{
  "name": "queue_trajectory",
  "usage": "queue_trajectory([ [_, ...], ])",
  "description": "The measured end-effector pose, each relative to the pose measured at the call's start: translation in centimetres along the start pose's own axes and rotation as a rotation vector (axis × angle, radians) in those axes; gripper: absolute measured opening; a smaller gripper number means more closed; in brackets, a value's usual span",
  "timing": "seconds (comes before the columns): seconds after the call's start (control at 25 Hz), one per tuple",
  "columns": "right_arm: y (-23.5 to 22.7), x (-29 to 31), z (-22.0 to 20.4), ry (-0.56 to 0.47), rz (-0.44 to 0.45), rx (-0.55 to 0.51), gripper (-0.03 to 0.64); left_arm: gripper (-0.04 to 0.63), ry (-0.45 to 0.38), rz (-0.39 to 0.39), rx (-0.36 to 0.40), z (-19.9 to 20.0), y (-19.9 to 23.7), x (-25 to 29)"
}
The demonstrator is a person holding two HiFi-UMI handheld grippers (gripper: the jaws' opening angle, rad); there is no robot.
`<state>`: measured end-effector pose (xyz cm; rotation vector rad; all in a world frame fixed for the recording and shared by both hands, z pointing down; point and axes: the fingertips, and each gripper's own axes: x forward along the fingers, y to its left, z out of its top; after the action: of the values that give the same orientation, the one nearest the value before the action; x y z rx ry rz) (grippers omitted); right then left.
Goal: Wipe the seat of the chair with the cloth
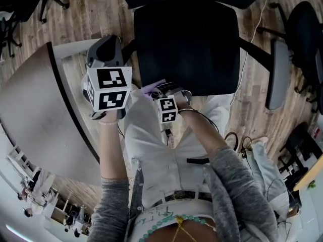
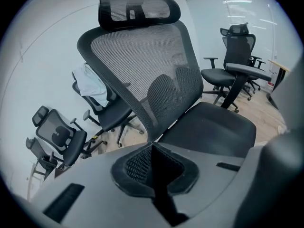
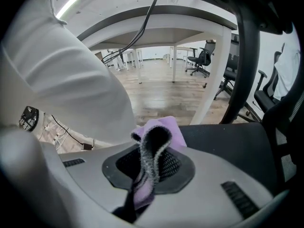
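Observation:
The black chair seat (image 1: 186, 44) lies just in front of me in the head view. My right gripper (image 1: 164, 91) hovers at the seat's near edge and is shut on a purple cloth (image 1: 152, 89). In the right gripper view the cloth (image 3: 154, 139) stands folded up from between the jaws of the gripper (image 3: 146, 163), with the seat (image 3: 228, 137) just beyond it. My left gripper (image 1: 112, 43) is held off the seat's left side, shut with nothing in it. Its own view shows the gripper (image 2: 152, 151) facing the mesh backrest (image 2: 142, 65) and the seat (image 2: 213, 129).
A white table (image 1: 30, 110) curves along the left, its leg (image 3: 214, 80) close to the seat. The chair's armrest (image 1: 278, 72) sticks out on the right. Other office chairs (image 1: 303, 29) (image 2: 57, 137) (image 2: 235, 56) stand around. My white trousers (image 3: 61, 80) fill the right gripper view's left side.

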<state>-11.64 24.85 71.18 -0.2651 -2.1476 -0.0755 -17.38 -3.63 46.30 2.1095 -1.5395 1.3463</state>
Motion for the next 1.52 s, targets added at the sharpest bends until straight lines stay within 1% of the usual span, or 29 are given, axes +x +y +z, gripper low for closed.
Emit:
queue_trajectory([
  [0.12,0.1,-0.2,-0.4,0.003,0.006,0.0,0.052,0.001,-0.004,-0.004,-0.002,0.1,0.0,0.0],
  [0.36,0.7,-0.9,-2.6,0.032,0.024,-0.011,0.052,0.002,0.004,0.002,0.001,0.0,-0.1,0.1],
  [0.84,1.7,-2.3,-6.2,0.08,0.033,0.025,0.052,0.002,0.0,0.003,0.006,0.0,-0.1,-0.1],
  [1.52,2.1,-4.4,-10.2,0.134,0.036,0.067,0.052,0.002,-0.001,0.006,0.008,0.0,0.0,-0.1],
])
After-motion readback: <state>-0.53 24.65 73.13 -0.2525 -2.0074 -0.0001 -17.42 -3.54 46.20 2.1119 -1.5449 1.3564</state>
